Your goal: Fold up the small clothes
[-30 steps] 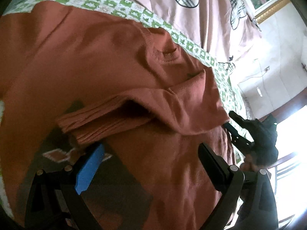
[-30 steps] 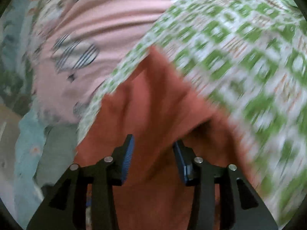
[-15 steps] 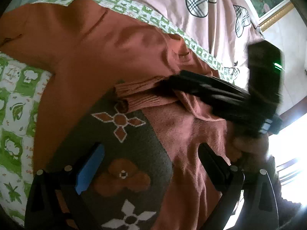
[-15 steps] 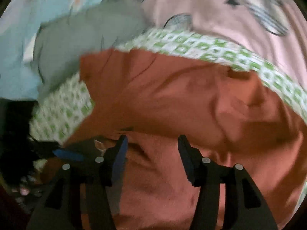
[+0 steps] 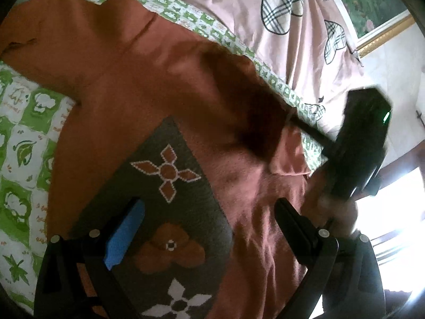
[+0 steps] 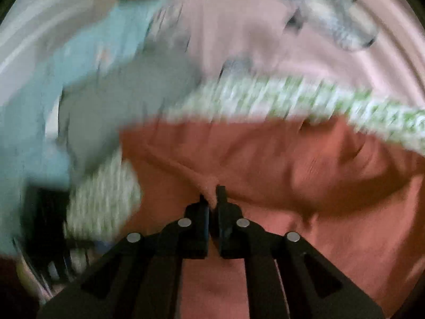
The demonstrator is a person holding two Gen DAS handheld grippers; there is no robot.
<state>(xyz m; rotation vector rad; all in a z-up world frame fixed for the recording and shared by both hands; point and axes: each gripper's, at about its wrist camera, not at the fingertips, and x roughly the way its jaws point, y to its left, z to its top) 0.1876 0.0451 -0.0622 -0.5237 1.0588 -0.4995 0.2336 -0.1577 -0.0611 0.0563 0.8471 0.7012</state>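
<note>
A rust-orange sweater (image 5: pixel 132 79) lies spread on the bed, with a dark panel of flower motifs (image 5: pixel 172 186) on its front. My left gripper (image 5: pixel 209 207) hovers open over that panel with nothing between its fingers. My right gripper (image 6: pixel 213 191) is closing its jaws, and a ridge of the sweater's (image 6: pixel 292 159) fabric is pinched between the tips. In the left wrist view its black body (image 5: pixel 358 146) is blurred at the right, above a person's hand (image 5: pixel 337 212). A lifted, blurred part of the sweater hangs beside it.
A green-and-white checked blanket (image 5: pixel 24 146) lies under the sweater, with a pink sheet with plaid hearts (image 5: pixel 265 40) beyond it. Grey cloth (image 6: pixel 106 101) and light blue cloth (image 6: pixel 39 93) lie at the far left. A framed picture (image 5: pixel 372 13) and a bright window (image 5: pixel 398 207) are at the right.
My right gripper swept across the sweater, rolled, and closed from open onto its fabric. The sleeve that lay folded across the chest is lifted. My left gripper slid over to the patterned panel.
</note>
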